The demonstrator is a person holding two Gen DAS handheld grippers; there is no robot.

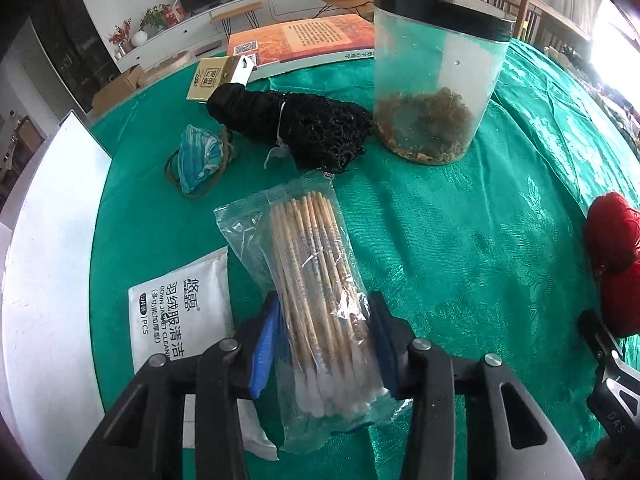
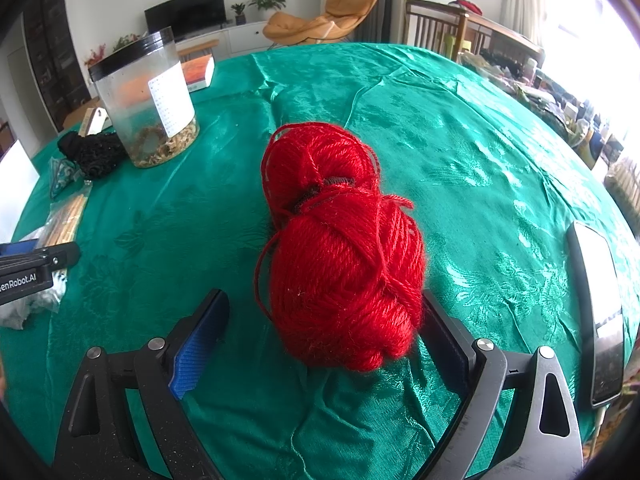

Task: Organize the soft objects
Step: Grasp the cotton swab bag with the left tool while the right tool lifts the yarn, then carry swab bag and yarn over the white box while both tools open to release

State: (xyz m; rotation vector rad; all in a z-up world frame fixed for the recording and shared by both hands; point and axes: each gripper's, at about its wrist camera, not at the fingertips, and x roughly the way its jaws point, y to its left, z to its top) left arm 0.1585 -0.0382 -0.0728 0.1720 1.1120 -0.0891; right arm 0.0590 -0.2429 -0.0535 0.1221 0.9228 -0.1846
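On the green tabletop, left claw clenched on a bag of cotton swabs; white sachet beside it reads "DOWN JACKET CLEAN". Right claw released, straddling red yarn. Jar and black mesh bundle sit behind.

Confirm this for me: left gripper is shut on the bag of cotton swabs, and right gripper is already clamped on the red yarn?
Not quite. The left gripper does hold the bag of cotton swabs, but the right gripper is open around the red yarn, with a gap at its left finger, as the right wrist view shows.
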